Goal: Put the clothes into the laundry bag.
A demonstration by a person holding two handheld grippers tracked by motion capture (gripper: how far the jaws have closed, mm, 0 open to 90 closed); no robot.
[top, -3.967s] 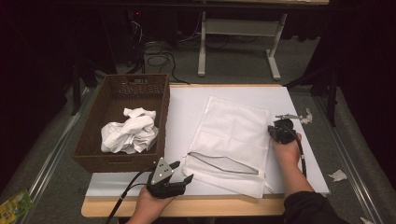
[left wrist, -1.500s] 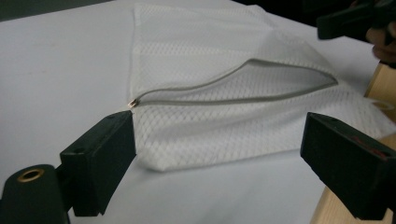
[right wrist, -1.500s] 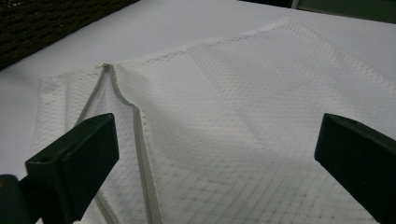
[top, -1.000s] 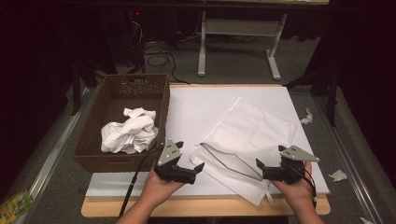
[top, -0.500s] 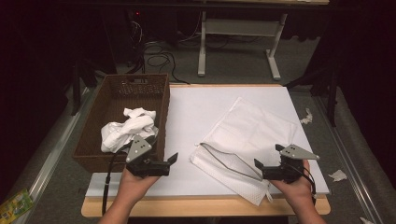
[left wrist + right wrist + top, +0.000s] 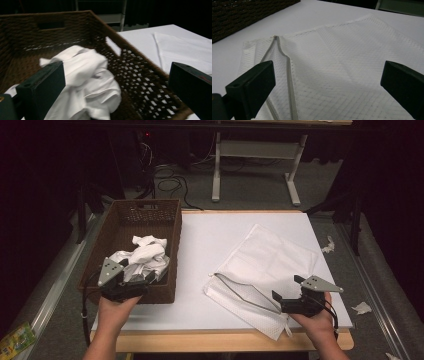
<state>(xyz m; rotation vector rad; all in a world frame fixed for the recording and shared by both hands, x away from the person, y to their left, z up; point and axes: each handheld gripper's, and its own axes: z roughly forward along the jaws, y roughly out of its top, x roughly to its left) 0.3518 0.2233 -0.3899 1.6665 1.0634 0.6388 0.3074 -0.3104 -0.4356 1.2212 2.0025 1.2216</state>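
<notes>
White crumpled cloth in wicker basket, just fwd of L gripper, jaws wide, empty. R gripper also agape over mesh bag, zip unzipped, well right of cloth. L nearer.

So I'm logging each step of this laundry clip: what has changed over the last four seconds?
The left gripper left the mesh bag's near corner and swung left to the basket, jaws open over the white cloth. The right gripper came from the bag's far right edge to its near side, open. The bag turned askew, zipper gaping. Basket and cloth stayed put.
</notes>
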